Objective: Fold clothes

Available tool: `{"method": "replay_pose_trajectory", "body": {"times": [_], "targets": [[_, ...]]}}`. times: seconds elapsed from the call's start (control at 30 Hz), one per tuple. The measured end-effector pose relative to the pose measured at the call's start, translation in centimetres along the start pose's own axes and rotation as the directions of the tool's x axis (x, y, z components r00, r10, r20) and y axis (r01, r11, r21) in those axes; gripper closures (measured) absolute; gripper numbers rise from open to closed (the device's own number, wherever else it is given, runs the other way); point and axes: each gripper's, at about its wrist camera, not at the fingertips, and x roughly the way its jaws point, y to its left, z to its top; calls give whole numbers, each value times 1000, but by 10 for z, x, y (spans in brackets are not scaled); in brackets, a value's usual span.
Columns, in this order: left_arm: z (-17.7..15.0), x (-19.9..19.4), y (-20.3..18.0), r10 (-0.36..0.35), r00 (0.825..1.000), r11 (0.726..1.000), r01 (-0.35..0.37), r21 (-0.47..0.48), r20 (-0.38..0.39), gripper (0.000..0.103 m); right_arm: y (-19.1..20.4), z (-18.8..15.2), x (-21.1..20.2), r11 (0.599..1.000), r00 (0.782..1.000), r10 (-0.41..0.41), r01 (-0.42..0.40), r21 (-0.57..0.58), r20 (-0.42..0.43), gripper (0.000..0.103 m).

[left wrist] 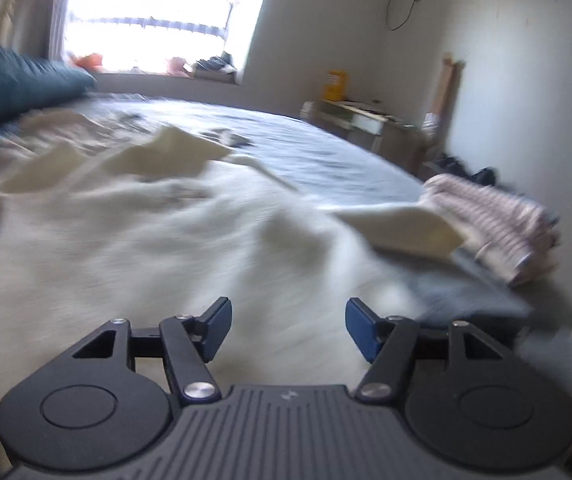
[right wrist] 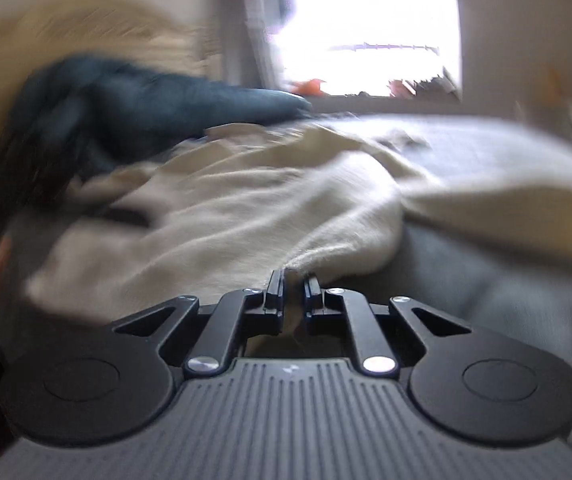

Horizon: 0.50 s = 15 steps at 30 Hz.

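Pinching a fold of the cream garment (right wrist: 222, 200) between the nearly closed jaws of the right gripper (right wrist: 293, 286), cloth bunched right at the fingertips and spreading away across the grey bed (right wrist: 485, 280). Hovering over the same garment (left wrist: 146, 240) with the left gripper (left wrist: 287, 330), blue pads (left wrist: 359, 334) spread wide, nothing between them, fabric lying below and beyond. Near the bed's right edge, a striped folded piece (left wrist: 497, 224); toward the far left, a dark teal pillow (left wrist: 14, 84).
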Motion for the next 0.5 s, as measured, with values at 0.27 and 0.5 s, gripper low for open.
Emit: {"method": "replay_pose_trajectory", "body": {"times": [0.27, 0.5], "targets": [[33, 79, -24, 20, 972, 989, 15, 147, -235, 37, 70, -20, 9, 859, 999, 49, -32, -511, 19, 96], [24, 116, 4, 92, 927, 995, -69, 77, -365, 71, 57, -18, -7, 875, 998, 66, -53, -481, 10, 93]]}}
